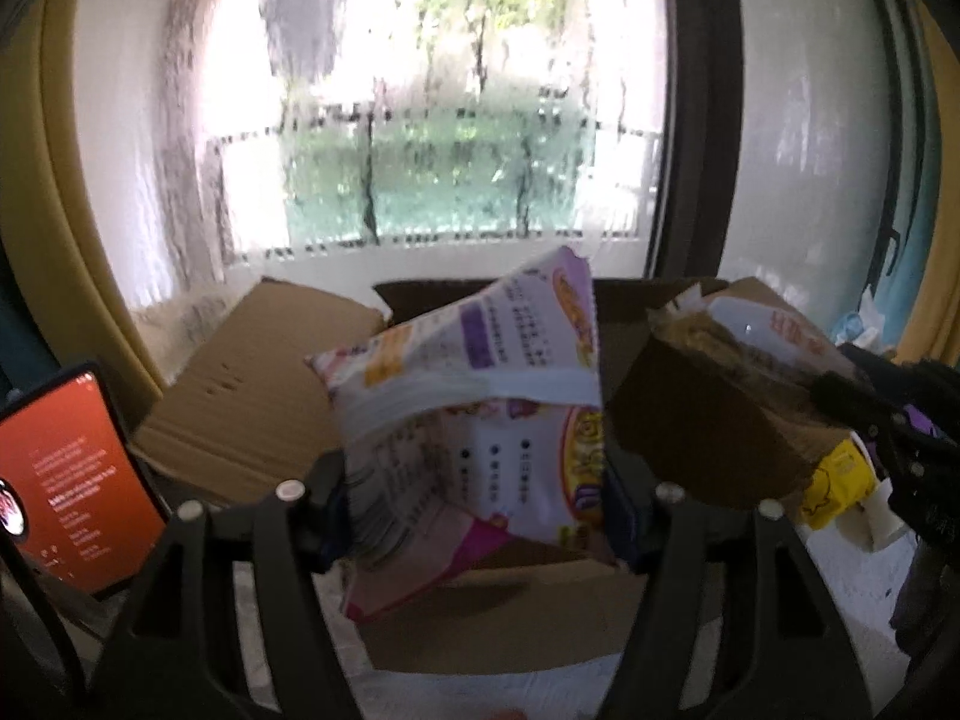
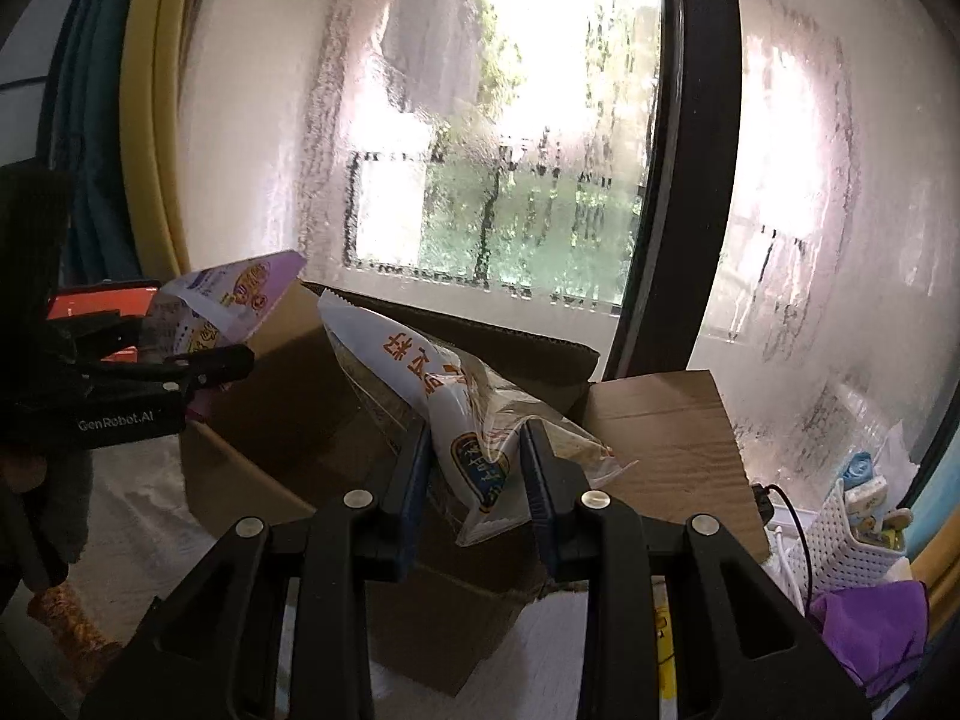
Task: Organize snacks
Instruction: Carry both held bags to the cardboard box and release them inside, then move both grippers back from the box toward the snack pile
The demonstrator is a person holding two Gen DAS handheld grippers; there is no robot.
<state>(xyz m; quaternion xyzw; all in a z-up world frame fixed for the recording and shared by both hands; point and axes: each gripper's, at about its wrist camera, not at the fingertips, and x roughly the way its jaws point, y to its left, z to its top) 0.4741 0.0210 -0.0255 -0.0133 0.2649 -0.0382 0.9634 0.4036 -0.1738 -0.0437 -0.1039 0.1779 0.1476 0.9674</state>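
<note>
**Snack packets held over the open carton**

Phone [image 1: 72,480] with a red screen leans at the far left of the left wrist view, beside the cardboard box [image 1: 492,618] whose flaps stand open below the fogged window [image 1: 420,120]; the left gripper [image 1: 474,498] has a purple-and-white snack packet [image 1: 480,396] between its fingers over the near wall of the box, though whether the pads still press on it cannot be told; to its right, over the box's right flap, the right gripper [image 2: 474,468] is clenched on a clear-and-white snack bag [image 2: 456,414] with orange lettering, tilted up and to the left above the box opening; at the far right of the tabletop a white perforated basket [image 2: 840,534] stands beside a purple cloth [image 2: 870,618].
</note>
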